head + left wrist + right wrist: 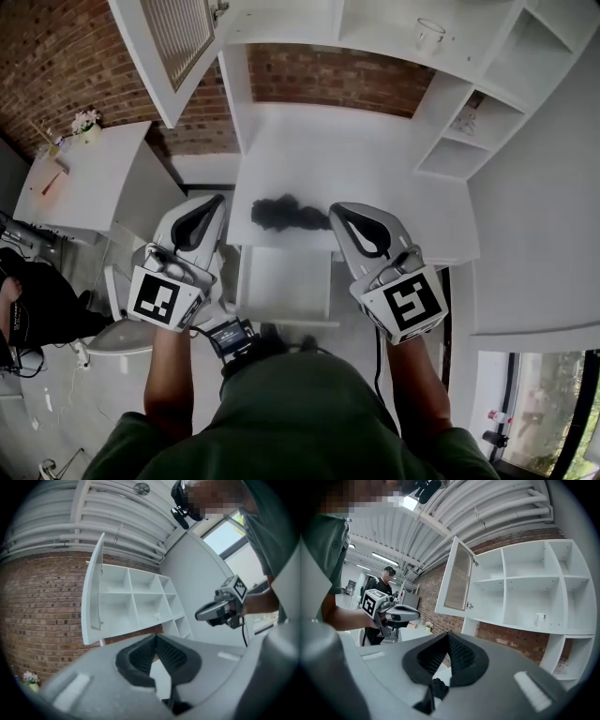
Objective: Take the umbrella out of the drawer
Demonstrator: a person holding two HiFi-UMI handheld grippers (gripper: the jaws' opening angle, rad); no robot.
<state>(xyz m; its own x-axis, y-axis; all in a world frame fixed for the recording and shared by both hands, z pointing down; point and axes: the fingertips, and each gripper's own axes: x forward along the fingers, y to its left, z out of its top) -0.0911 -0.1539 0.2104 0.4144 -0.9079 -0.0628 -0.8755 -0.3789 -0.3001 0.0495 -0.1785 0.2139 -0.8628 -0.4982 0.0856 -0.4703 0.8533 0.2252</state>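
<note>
We find the left gripper [219,200] and right gripper [335,211] with jaws closed together, gripping nothing. The black umbrella [279,214] lies on the white desk [375,169] between their tips, just beyond the open drawer [284,281].

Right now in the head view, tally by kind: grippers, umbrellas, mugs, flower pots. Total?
grippers: 2 (left gripper, right gripper)
umbrella: 1
mug: 1
flower pot: 1
total: 5
</note>
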